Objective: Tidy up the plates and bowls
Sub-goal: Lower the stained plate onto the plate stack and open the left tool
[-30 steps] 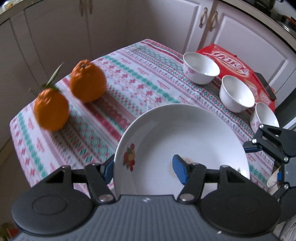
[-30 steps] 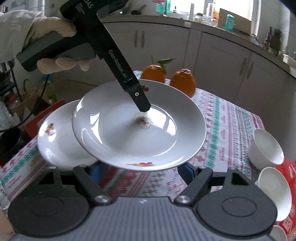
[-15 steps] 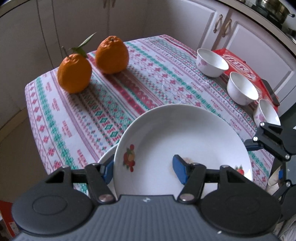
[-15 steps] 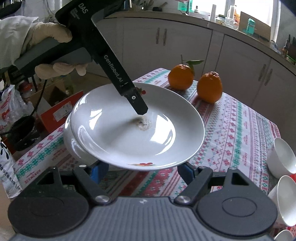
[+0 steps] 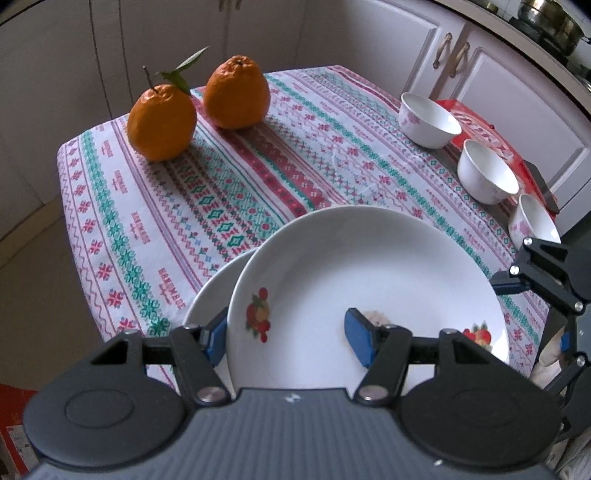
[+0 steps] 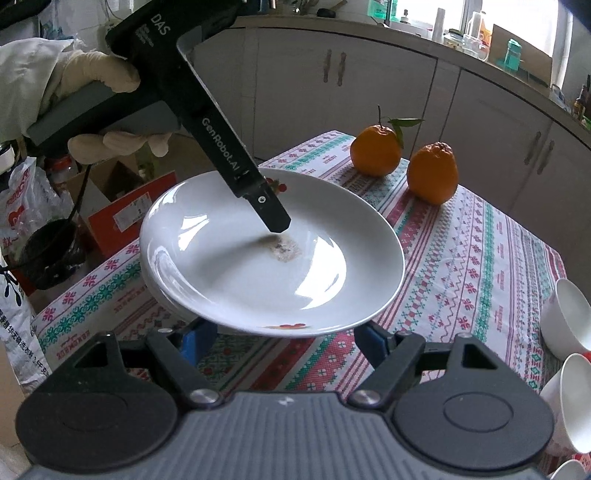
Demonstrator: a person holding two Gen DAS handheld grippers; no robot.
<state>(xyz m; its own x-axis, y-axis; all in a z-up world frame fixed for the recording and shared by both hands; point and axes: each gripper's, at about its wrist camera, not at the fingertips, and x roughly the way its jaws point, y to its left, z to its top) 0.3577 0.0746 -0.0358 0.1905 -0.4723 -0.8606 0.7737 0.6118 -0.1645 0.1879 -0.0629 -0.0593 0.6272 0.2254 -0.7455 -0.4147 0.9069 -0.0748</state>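
Left tongs clamp upper plate rim, over lower plate. Right tongs spread, released. Oranges, bowls well apart on desk.

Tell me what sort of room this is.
Most likely a home kitchen: white cabinet doors with handles under a cluttered countertop, a steel pot on a cooker, and a table with a patterned tablecloth bearing oranges and dishes.

"DAS", "GenRobot.AI" on left hand-held gripper
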